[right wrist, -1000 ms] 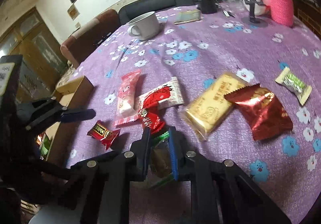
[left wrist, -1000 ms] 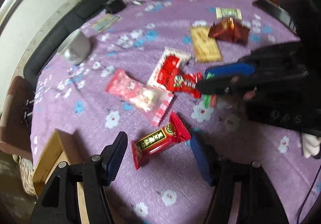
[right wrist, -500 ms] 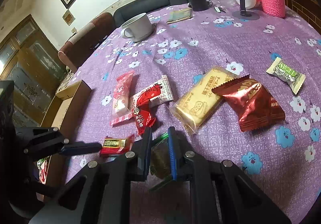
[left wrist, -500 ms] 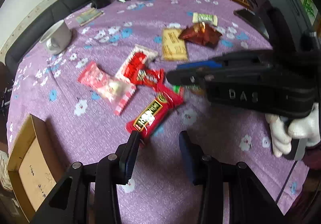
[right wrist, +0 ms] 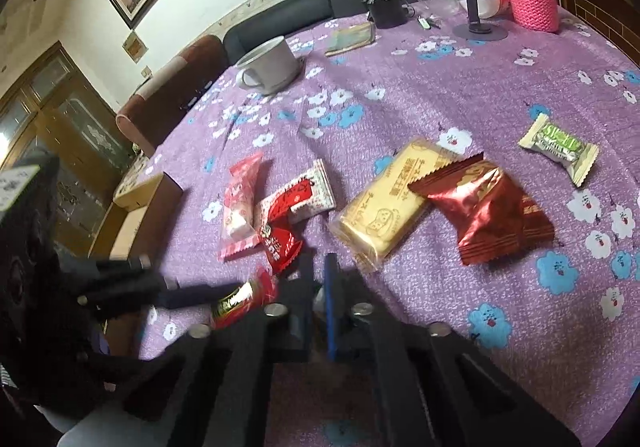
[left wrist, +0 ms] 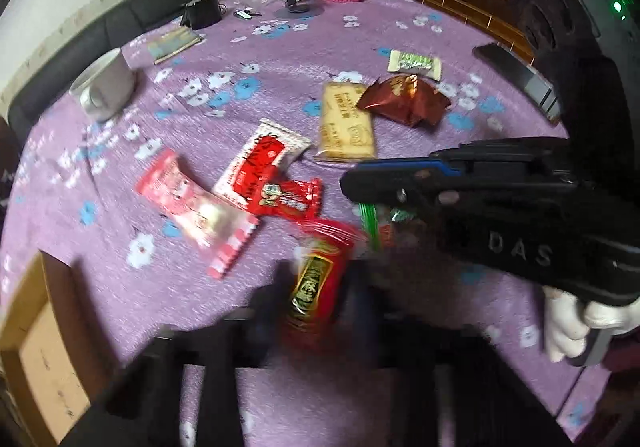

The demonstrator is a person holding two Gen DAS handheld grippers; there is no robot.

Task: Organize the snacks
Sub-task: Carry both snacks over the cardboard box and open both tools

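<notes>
My left gripper (left wrist: 316, 299), low centre of its frame, is pinched on the red-and-gold candy (left wrist: 314, 287), blurred but clearly between the pads. My right gripper (right wrist: 318, 287), low centre of its view, is pressed together on a green-edged wrapper (left wrist: 370, 223), mostly hidden by the fingers. The cardboard box (left wrist: 38, 331) sits at lower left of the left view, probably where both go. Risks: the slick foil sliding out of a grip near one end; the two grippers, close together, bumping; the red sachet (left wrist: 290, 199) just beside being dragged along.
</notes>
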